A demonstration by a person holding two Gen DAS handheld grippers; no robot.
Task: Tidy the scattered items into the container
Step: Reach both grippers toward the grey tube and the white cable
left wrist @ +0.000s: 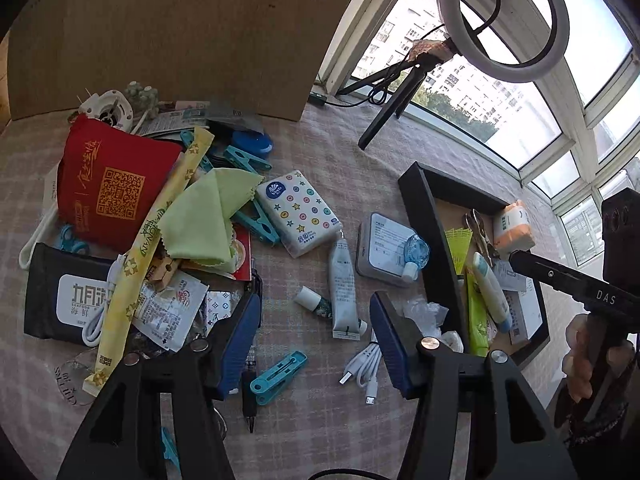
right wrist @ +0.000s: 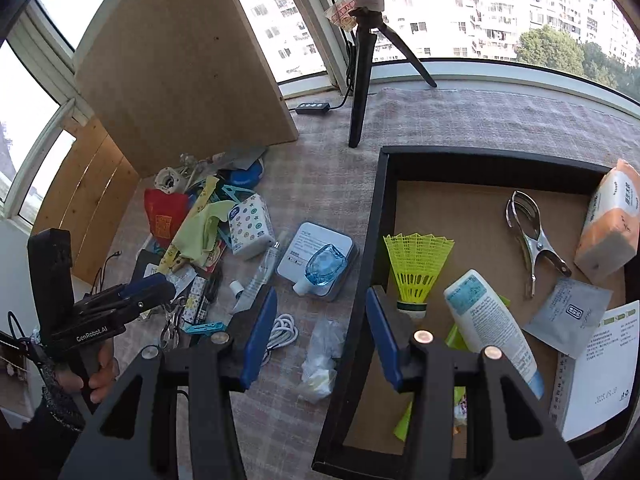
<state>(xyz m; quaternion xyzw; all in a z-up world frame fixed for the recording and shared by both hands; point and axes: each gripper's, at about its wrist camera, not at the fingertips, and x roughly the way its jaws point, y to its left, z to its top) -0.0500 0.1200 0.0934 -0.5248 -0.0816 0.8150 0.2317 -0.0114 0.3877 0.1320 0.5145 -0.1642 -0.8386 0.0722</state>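
A red pouch (left wrist: 108, 184) is showing orange print; a yellow shuttlecock (right wrist: 416, 268) is lying in the black tray (right wrist: 370, 220).

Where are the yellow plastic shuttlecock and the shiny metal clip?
yellow plastic shuttlecock (right wrist: 416, 268), right wrist view, on its mesh skirt.
shiny metal clip (right wrist: 534, 236), right wrist view, on its pivot, inside the container.

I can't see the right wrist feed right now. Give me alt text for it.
The open right gripper hangs empty over the near-left wall of a black tray, which already holds a yellow shuttlecock, a white bottle, a metal clip and a tissue pack. Left of the tray, a white cable, crumpled plastic and a heap of clutter lie on the checked cloth.
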